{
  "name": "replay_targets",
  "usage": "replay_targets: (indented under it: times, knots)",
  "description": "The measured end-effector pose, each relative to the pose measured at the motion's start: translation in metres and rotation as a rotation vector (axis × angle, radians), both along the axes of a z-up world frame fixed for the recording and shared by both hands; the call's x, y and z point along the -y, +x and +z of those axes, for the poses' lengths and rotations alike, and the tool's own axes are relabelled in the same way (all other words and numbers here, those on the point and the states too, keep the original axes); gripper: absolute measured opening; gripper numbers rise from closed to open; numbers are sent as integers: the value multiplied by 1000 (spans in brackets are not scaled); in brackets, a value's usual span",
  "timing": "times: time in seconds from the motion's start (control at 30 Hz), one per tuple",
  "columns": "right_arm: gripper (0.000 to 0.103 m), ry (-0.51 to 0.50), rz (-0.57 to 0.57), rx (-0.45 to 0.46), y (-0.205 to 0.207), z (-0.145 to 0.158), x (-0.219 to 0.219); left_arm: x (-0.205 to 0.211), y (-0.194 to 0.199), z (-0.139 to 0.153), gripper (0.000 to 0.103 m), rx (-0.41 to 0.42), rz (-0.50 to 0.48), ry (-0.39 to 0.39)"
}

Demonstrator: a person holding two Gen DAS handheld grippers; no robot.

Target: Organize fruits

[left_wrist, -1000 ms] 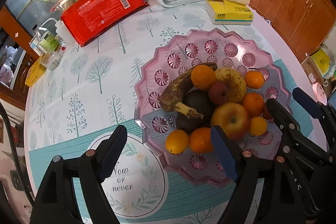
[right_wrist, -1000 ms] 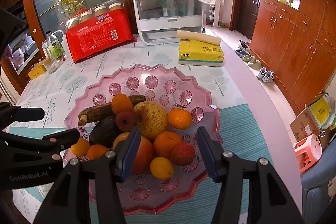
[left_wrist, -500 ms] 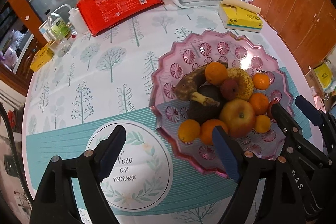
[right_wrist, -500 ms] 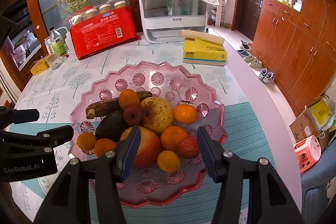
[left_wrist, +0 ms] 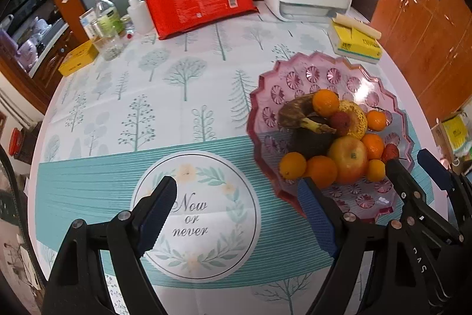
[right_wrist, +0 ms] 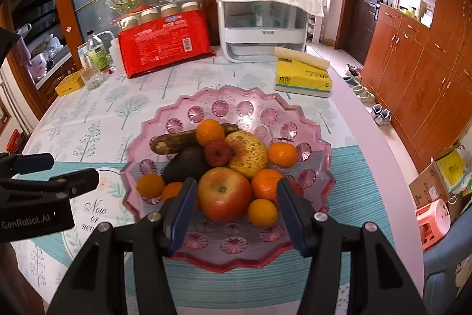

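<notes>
Red package (right_wrist: 165,45) upper left and yellow tissue box (right_wrist: 302,77) upper right sat behind the pink bowl (right_wrist: 250,248). My right claw (right_wrist: 234,214) hung half-open, empty; left claw (left_wrist: 236,211) wide, empty.

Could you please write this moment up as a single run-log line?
left hand-held gripper: open, empty, over tablecloth | right hand-held gripper: open, empty, before red apple | fruit: all in pink bowl

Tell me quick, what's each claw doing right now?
Left claw: open, empty, over the tablecloth.
Right claw: open, empty, above the fruit plate.
</notes>
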State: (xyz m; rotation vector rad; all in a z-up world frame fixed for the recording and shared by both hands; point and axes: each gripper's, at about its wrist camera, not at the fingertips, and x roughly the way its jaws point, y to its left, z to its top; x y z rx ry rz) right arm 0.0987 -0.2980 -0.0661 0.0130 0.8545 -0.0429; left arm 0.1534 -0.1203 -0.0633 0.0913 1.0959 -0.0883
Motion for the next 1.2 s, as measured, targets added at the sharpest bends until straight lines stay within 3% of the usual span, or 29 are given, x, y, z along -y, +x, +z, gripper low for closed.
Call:
replay_targets:
  times: [0.13, 0.23, 0.47, 0.73, 1.2]
  knots:
    - [57, -16, 23, 3, -8, 5, -9, -11, -12, 11, 83, 30, 18, -18]
    - [57, -17, 43, -13, -14, 8, -13, -17, -23, 20, 90, 63, 27, -20]
    - [57, 46, 79, -36, -28, 26, -15, -28, -41, 38, 91, 93, 50, -39]
    - [57, 129, 72, -38, -43, 57, -11, -35, -56, 56, 91, 100, 63, -41]
    - [57, 155, 46, -66, -58, 71, -20, -36, -89, 76, 91, 156, 67, -36]
